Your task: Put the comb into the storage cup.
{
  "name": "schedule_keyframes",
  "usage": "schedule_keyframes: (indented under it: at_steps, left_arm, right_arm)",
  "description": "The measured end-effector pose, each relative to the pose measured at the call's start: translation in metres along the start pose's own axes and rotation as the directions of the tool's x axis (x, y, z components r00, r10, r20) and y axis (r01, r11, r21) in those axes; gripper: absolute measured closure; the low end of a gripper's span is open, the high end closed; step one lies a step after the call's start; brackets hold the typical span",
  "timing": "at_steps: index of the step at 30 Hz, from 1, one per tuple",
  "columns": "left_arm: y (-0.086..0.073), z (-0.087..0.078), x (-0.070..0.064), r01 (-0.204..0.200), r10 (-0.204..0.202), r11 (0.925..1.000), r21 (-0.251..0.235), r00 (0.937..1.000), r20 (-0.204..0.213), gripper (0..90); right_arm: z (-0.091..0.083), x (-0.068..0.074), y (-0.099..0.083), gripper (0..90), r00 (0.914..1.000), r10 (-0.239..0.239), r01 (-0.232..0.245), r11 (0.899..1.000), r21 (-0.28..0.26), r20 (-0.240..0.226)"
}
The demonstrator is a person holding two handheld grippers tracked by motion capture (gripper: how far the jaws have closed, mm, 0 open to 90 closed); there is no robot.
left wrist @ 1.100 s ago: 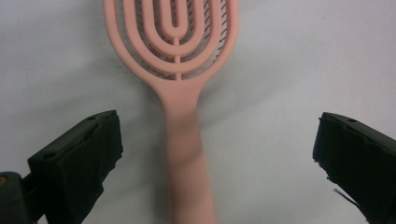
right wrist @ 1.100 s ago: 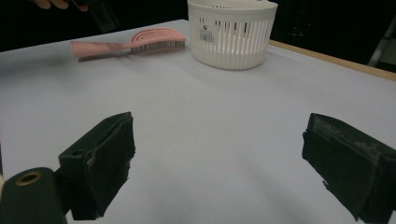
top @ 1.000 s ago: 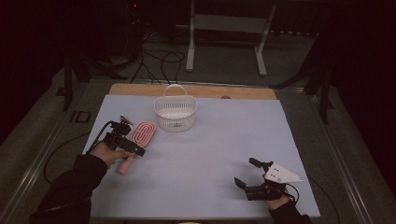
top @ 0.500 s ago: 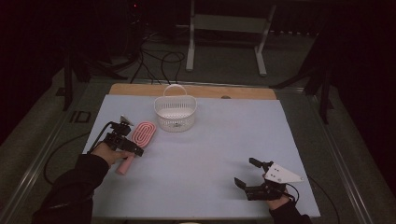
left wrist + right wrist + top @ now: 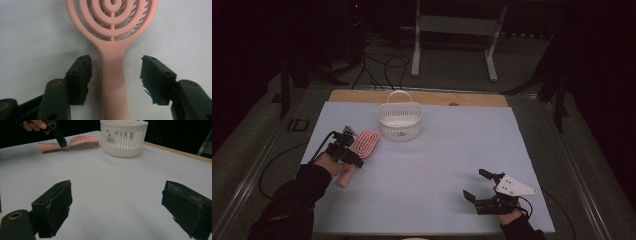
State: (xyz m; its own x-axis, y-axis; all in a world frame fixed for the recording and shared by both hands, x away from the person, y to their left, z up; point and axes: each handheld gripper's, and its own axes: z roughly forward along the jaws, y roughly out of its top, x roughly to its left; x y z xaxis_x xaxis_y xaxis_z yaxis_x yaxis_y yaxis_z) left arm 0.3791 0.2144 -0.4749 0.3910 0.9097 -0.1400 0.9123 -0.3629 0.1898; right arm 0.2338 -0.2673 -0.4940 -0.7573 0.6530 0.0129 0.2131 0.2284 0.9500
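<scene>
A pink hairbrush (image 5: 363, 145) lies flat on the pale blue table cover (image 5: 437, 165) at the left, its handle pointing toward the person. My left gripper (image 5: 346, 151) is over that handle. In the left gripper view the gripper (image 5: 115, 75) is open, one jaw on each side of the brush handle (image 5: 113, 85), with a gap on both sides. A white slotted basket (image 5: 399, 122) with a hoop handle stands just right of the brush head. My right gripper (image 5: 475, 185) rests open near the front right with nothing between its jaws (image 5: 120, 207). From there the brush (image 5: 80, 142) and basket (image 5: 123, 138) lie far ahead.
A bare wooden strip (image 5: 472, 99) runs along the table's far edge. Beyond it are a metal stand (image 5: 452, 30) and cables on the dark floor. A wide stretch of cover lies between the two grippers.
</scene>
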Motion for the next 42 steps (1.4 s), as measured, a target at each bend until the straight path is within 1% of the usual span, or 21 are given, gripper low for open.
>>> schedule_keyframes:
  at_steps: [2,3,5,6,10,11,12,14,15,17,19,21,23,25,29,31,33,34,37,39,42]
  left_arm:
    - [0.000,0.000,0.000,-0.001,0.001,1.0000,0.000,1.0000,0.000,47.8]
    - [0.001,0.001,0.000,-0.009,0.009,0.9999,0.005,0.9999,-0.009,49.1]
    - [0.001,0.001,0.000,-0.012,0.012,0.9999,0.011,0.9999,-0.006,50.8]
    - [0.001,0.001,0.000,-0.017,0.017,0.9998,0.011,0.9997,-0.017,52.8]
    - [0.003,0.003,0.000,-0.011,0.011,0.9998,0.015,0.9999,-0.008,59.1]
    - [0.003,0.004,0.000,-0.010,0.011,0.9998,0.017,0.9999,-0.010,59.2]
    - [0.004,0.005,-0.001,-0.017,0.017,0.9996,0.023,0.9997,-0.018,61.2]
    - [0.004,0.006,0.000,-0.010,0.010,0.9996,0.026,0.9998,-0.016,62.1]
    - [0.005,0.007,-0.001,-0.016,0.017,0.9994,0.032,0.9997,-0.019,64.3]
    - [0.005,0.010,-0.002,-0.022,0.023,0.9989,0.040,0.9995,-0.020,64.4]
    - [0.006,0.013,-0.002,-0.023,0.024,0.9986,0.047,0.9995,-0.020,67.1]
    - [0.006,0.013,-0.003,-0.029,0.030,0.9984,0.049,0.9993,-0.024,67.5]
    - [0.007,0.014,-0.002,-0.020,0.021,0.9984,0.052,0.9995,-0.024,68.3]
    - [0.007,0.014,-0.001,-0.024,0.026,0.9982,0.056,0.9994,-0.023,69.8]
    - [0.008,0.015,-0.004,-0.030,0.033,0.9975,0.064,0.9987,-0.039,70.5]
    - [0.007,0.015,-0.004,-0.027,0.030,0.9980,0.058,0.9986,-0.044,70.8]
    - [0.006,0.015,-0.003,-0.011,0.013,0.9989,0.045,0.9992,-0.038,71.0]
    - [0.005,0.015,-0.002,-0.010,0.012,0.9992,0.038,0.9993,-0.035,71.1]
    - [0.001,0.015,-0.002,-0.022,0.022,0.9997,0.015,0.9993,-0.029,71.2]
    - [-0.001,0.015,-0.003,-0.040,0.040,0.9992,0.001,0.9985,-0.037,71.3]
    - [-0.002,0.014,-0.003,-0.047,0.047,0.9989,-0.006,0.9983,-0.034,71.5]
  right_arm:
    - [0.000,0.000,0.000,9.1,1.0000,-0.003,0.003,1.000,0.003,-0.002]
    - [0.000,0.000,0.000,9.0,1.0000,0.000,0.000,1.000,0.005,-0.003]
    - [0.000,0.000,0.000,9.0,1.0000,-0.002,0.002,1.000,0.002,-0.001]
    - [0.000,0.000,0.000,9.1,1.0000,0.001,-0.001,1.000,0.000,0.000]
    - [0.000,0.000,0.000,9.0,1.0000,-0.002,0.002,1.000,0.004,-0.003]
    - [0.000,0.000,0.000,9.0,1.0000,-0.001,0.001,1.000,0.002,0.000]
    - [0.000,0.000,0.000,9.1,1.0000,-0.002,0.002,1.000,0.001,0.000]
    - [0.000,0.000,-0.001,9.0,1.0000,0.002,-0.002,1.000,0.004,-0.004]
    - [0.000,0.000,-0.001,9.0,1.0000,0.001,-0.001,1.000,0.005,-0.004]
    - [0.000,0.000,0.000,9.1,1.0000,-0.001,0.001,1.000,0.000,-0.001]
    - [0.000,0.000,0.000,9.0,1.0000,0.000,0.000,1.000,0.002,-0.003]
    - [0.000,0.000,0.000,9.1,1.0000,-0.001,0.001,1.000,0.002,-0.003]
    - [0.000,0.000,0.000,9.0,1.0000,-0.001,0.001,1.000,0.000,-0.001]
    - [0.001,0.000,0.000,9.0,1.0000,-0.001,0.001,1.000,0.005,-0.003]
    - [0.001,0.000,0.000,9.1,1.0000,-0.006,0.006,1.000,0.002,-0.003]
    - [0.001,0.000,0.000,9.1,1.0000,-0.005,0.005,1.000,0.006,-0.004]
    - [0.000,0.000,0.000,9.1,1.0000,-0.004,0.004,1.000,0.005,-0.004]
    - [0.000,0.000,0.000,9.1,1.0000,-0.005,0.005,1.000,0.001,-0.004]
    - [0.001,0.000,0.000,9.1,1.0000,-0.003,0.003,1.000,0.003,-0.007]
    - [0.001,0.000,0.000,9.1,1.0000,-0.003,0.003,1.000,0.004,-0.004]
    - [0.001,0.000,0.000,9.0,1.0000,-0.003,0.003,1.000,0.004,-0.004]
